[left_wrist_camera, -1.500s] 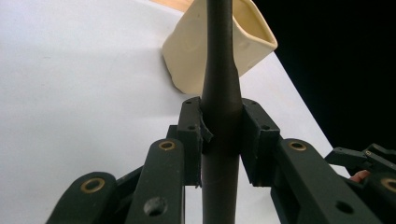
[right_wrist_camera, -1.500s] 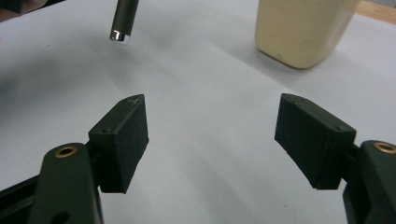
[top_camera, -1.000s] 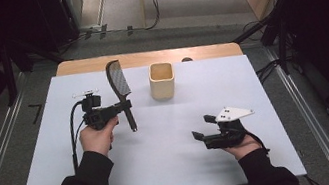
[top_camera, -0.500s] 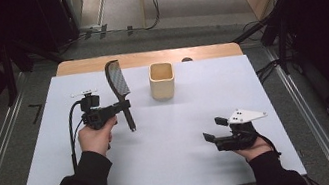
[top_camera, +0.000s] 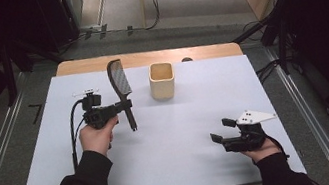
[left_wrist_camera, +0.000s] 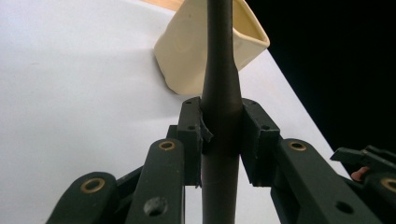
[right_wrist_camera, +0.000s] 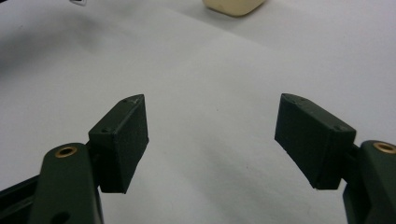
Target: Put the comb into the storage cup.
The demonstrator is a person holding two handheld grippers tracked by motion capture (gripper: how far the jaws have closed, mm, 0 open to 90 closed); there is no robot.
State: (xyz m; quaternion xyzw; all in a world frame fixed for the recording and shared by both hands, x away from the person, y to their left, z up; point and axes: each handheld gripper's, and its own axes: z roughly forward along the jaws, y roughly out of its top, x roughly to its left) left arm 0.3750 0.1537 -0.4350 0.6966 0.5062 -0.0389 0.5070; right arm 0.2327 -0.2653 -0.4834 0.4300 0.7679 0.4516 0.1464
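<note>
**Right hand slid toward the bottom right, that's about it**

So the one thing that moved is the person's right hand with its black two-jaw right gripper (top_camera: 218, 131), the one with the grey three-cornered plate on top. A second ago it sat higher up and closer to the middle of the white table sheet (top_camera: 189, 134) in the high view. Now it's drifted down and out toward the lower right of the frame, nearer the sheet's right edge. Jaws gape just as wide as before, nothing between them.
</note>
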